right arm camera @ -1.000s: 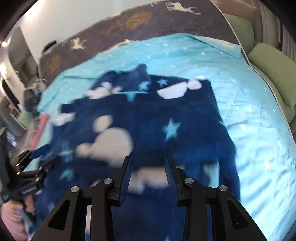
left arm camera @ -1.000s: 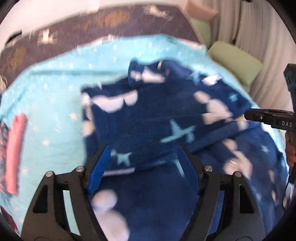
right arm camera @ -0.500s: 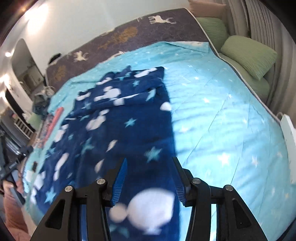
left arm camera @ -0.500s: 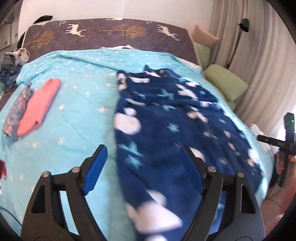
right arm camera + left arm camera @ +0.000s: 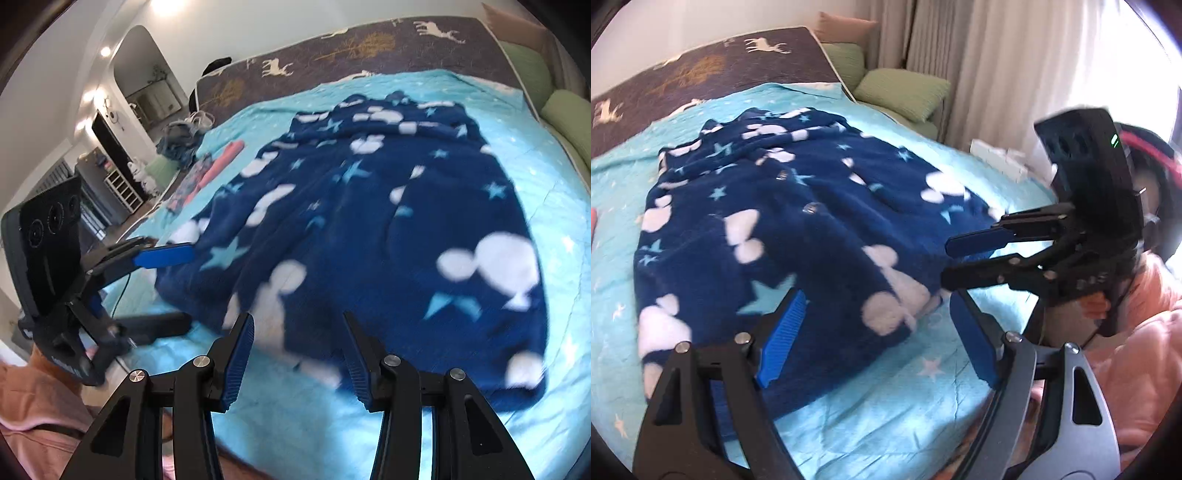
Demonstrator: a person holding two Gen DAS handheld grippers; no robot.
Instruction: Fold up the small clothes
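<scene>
The left gripper point(image 5: 877, 332) is held with jaws parted and empty, the garment point(image 5: 798, 229) spread on the bed point(image 5: 905, 398) just ahead. The right gripper's point(image 5: 297, 356) jaws are likewise parted, gripping nothing.

Navy garment point(image 5: 798, 236) is thick fuzzy fleece, matt, on a smooth, faintly creased turquoise quilted bedspread point(image 5: 897, 406); left gripper point(image 5: 875, 336) and right gripper point(image 5: 297, 354) are matt black plastic with ribbed blue pads point(image 5: 781, 339) (bright metal pins at the joints).
</scene>
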